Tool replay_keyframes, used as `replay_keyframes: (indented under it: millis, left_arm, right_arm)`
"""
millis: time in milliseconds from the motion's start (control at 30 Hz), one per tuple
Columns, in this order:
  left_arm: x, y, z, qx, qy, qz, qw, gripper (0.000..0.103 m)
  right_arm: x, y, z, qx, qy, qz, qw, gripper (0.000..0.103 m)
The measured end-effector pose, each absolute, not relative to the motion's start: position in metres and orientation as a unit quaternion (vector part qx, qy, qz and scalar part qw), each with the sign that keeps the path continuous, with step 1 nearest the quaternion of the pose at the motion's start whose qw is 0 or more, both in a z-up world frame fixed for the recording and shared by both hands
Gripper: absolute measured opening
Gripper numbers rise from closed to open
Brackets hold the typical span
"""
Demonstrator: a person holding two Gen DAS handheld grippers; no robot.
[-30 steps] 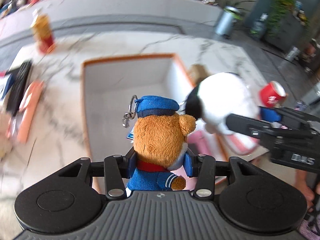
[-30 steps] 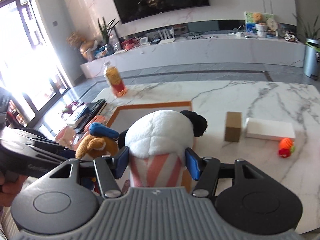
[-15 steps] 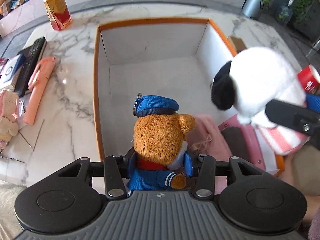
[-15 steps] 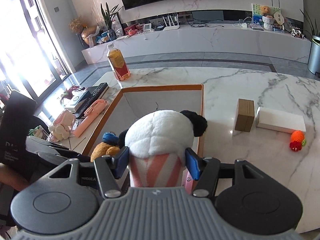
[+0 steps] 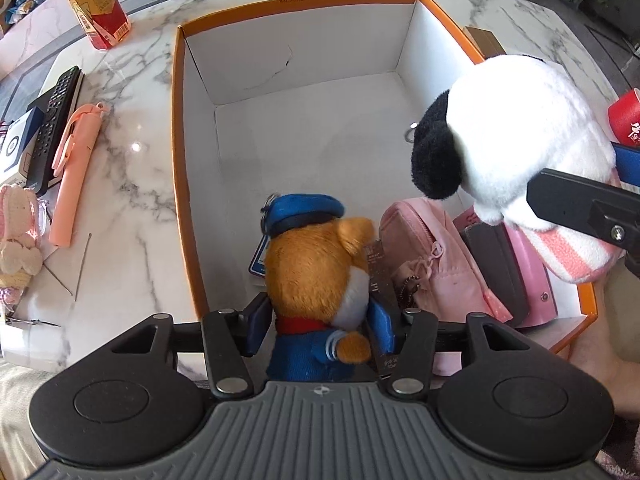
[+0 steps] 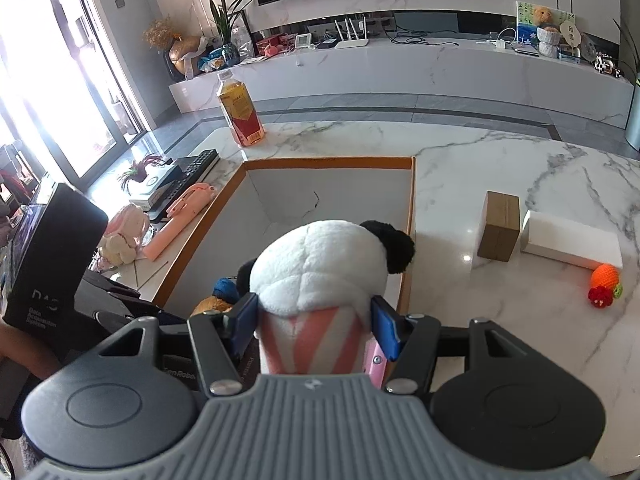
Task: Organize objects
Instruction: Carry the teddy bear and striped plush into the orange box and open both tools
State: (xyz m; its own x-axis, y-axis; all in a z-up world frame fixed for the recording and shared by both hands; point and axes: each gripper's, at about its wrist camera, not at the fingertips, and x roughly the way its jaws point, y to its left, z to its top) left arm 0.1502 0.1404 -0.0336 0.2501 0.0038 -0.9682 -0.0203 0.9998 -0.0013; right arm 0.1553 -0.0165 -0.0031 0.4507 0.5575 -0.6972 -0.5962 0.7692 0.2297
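Over a white marble-veined tabletop (image 5: 132,264), the left gripper (image 5: 320,330) points down into an orange-rimmed white cardboard box (image 5: 180,128), its jaws opening around a small brown plush bear in a blue cap and blue uniform (image 5: 316,276) at lower centre of the left wrist view; the left pad already stands clear of the toy. The release looks best finished by spreading fully, then lifting straight up so the pads do not snag the nap or the metal key ring (image 5: 267,204). At right, the right gripper (image 6: 316,322) clamps a round white plush with black ears and pink-striped base (image 6: 324,272) above the box's near right corner, over a pink zippered fabric pouch (image 5: 432,256). It should probably be lowered into free floor space. Both toys are soft and squashy; the box walls are smooth, stiff card.
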Motion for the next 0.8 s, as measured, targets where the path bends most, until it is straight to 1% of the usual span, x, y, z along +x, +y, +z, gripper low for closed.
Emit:
replay_keyframes:
  millis: [133, 200, 267, 300, 333, 533, 800]
  left_arm:
    - [0.15, 0.145, -0.031, -0.011, 0.614, -0.001, 0.789, 0.061]
    - [0.15, 0.145, -0.029, -0.001, 0.616, -0.006, 0.788, 0.059]
    - [0.15, 0.146, -0.026, 0.005, 0.613, -0.013, 0.79, 0.055]
    - [0.15, 0.146, -0.024, 0.01, 0.612, -0.018, 0.791, 0.049]
    - [0.151, 0.147, -0.021, 0.013, 0.61, -0.023, 0.792, 0.047]
    - [0.161, 0.16, -0.003, 0.012, 0.584, -0.039, 0.811, 0.045]
    - [0.181, 0.184, 0.016, 0.005, 0.546, -0.047, 0.836, 0.045]
  right_arm:
    - [0.159, -0.013, -0.005, -0.031, 0.402, 0.341, 0.849, 0.062]
    - [0.16, -0.009, -0.004, -0.038, 0.403, 0.344, 0.848, 0.062]
    - [0.163, -0.006, -0.004, -0.044, 0.403, 0.347, 0.846, 0.062]
    - [0.165, -0.004, -0.004, -0.046, 0.404, 0.349, 0.844, 0.062]
    - [0.167, -0.003, -0.004, -0.049, 0.405, 0.354, 0.842, 0.062]
    - [0.192, 0.021, -0.004, -0.101, 0.417, 0.42, 0.8, 0.062]
    - [0.229, 0.074, -0.024, -0.229, 0.424, 0.496, 0.723, 0.062]
